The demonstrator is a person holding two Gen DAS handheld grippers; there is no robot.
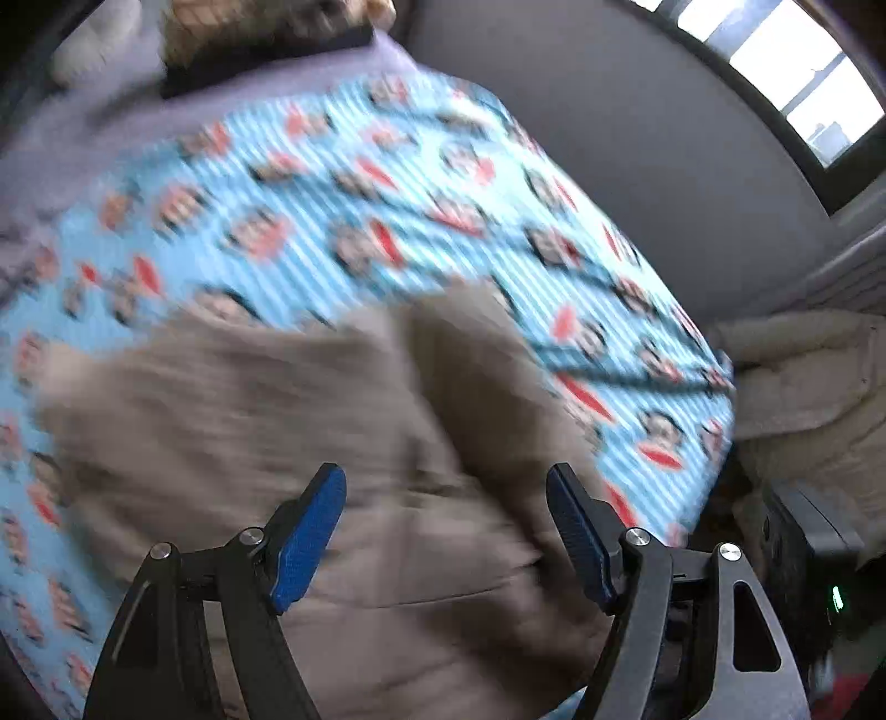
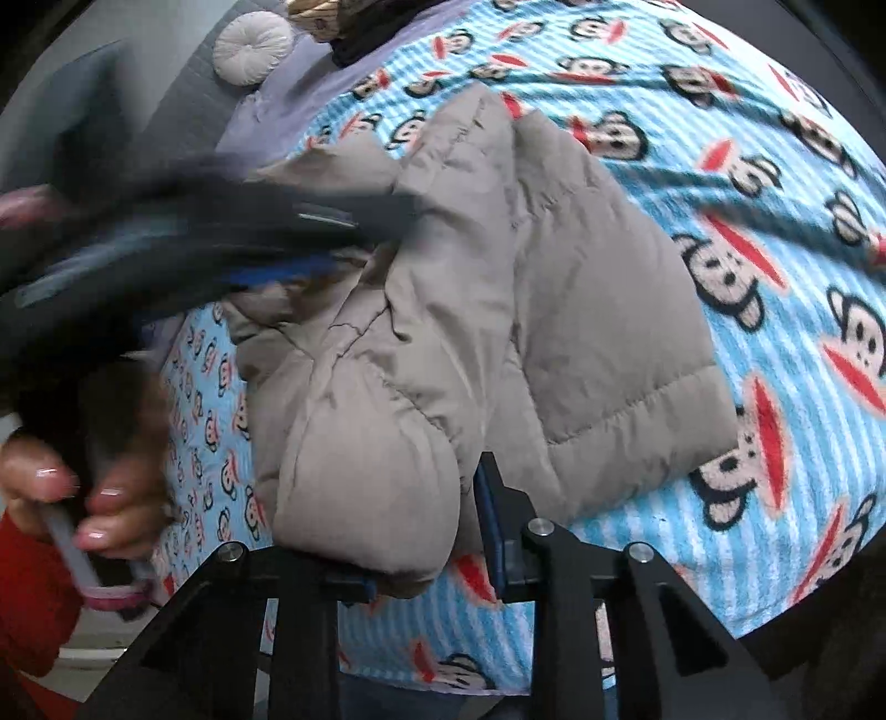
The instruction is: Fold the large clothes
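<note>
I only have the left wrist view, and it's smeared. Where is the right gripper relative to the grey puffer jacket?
Observer: The right gripper straddles a puffy near corner of the grey quilted puffer jacket. I can't tell whether its pads are pressing on it.
Operator: Is the jacket folded yet?
Observer: Partly. One padded panel lies doubled over the body, forming a compact bundle on the blue striped monkey-print blanket.

we see a bed under a blue striped monkey-print blanket; on the blanket lies a folded grey puffer jacket, a round cushion near its head.
</note>
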